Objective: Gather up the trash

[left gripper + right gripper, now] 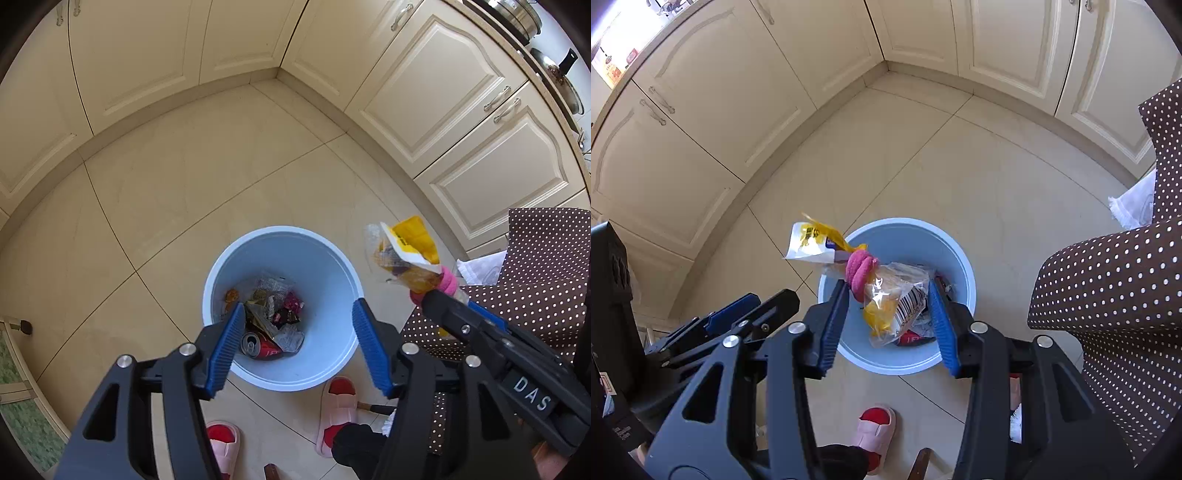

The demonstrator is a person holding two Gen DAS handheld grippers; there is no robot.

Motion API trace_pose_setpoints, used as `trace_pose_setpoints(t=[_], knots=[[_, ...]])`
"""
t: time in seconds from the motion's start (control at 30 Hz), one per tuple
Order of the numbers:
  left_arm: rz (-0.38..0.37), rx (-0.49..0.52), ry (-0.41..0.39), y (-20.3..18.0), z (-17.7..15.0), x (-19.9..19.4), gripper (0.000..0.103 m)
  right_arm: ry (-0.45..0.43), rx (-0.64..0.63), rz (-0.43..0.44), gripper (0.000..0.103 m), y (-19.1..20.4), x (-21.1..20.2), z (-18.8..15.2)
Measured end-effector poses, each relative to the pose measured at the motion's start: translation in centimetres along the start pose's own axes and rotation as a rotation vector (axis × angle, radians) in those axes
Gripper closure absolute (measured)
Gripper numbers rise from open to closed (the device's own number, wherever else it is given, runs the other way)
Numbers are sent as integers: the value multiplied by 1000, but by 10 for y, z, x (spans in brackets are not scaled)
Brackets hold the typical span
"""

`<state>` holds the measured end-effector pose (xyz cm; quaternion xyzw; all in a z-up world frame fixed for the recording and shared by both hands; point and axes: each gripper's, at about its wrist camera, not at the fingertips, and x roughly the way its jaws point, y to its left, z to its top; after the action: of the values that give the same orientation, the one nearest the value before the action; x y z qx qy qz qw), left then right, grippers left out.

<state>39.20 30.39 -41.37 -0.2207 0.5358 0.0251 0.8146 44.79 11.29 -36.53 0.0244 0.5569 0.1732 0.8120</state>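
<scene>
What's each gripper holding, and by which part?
Left gripper: nothing, open above the pale blue plastic bin. The yellow-and-clear snack bag with a pink band sits between the right gripper's spread fingertips; gripped or released, cannot tell.

One bin point(334, 258), one can point(260, 347), two slippers point(338, 410), two claws point(299, 347)

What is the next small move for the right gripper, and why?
Probably shift the right gripper slightly toward the middle of the blue bin. Its fingers stand wide apart with the snack bag between them, and the left wrist view shows the bag beside the rim, not clearly over the opening.
</scene>
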Motion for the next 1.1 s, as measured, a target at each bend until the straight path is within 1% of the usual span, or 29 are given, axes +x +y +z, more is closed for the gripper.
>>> trace_pose_setpoints(t=[0.07,0.13,0.27,0.37,0.43,0.47,0.5,0.57,0.63,0.7,0.73,0.8,0.87,0.97,1.1], knots=[[12,14,-12,0,0,-8,38,-19,-13,-15,53,2,-7,0],[23,24,-28,0,-1,-17,35,-29,-7,-10,51,2,-15,0],[50,55,-66,-9,-7,-46,35,-70,-17,-11,51,0,-42,-4],[84,109,-119,-26,-16,-77,35,-125,-34,-12,51,0,-79,-11],[80,140,-162,-40,-26,-105,35,-172,-47,-24,49,0,-108,-16],[78,147,-175,-44,-30,-116,32,-204,-64,-36,48,0,-128,-22],[73,160,-205,-53,-37,-135,31,-233,-81,-54,47,1,-146,-27],[64,171,-247,-64,-48,-159,26,-312,-110,-89,44,3,-188,-43],[54,182,-299,-79,-64,-193,25,-377,-130,-128,40,4,-223,-57],[61,193,-342,-90,-78,-222,25,-452,-152,-150,37,2,-268,-79],[52,202,-367,-97,-86,-239,25,-470,-155,-157,35,1,-279,-86],[49,214,-407,-110,-100,-267,25,-532,-157,-174,33,-4,-318,-108],[62,236,-454,-124,-114,-294,20,-582,-156,-189,30,-10,-348,-128],[80,288,-547,-149,-142,-340,16,-660,-154,-219,26,-16,-393,-160],[107,328,-658,-180,-174,-387,14,-755,-149,-259,21,-23,-443,-199]])
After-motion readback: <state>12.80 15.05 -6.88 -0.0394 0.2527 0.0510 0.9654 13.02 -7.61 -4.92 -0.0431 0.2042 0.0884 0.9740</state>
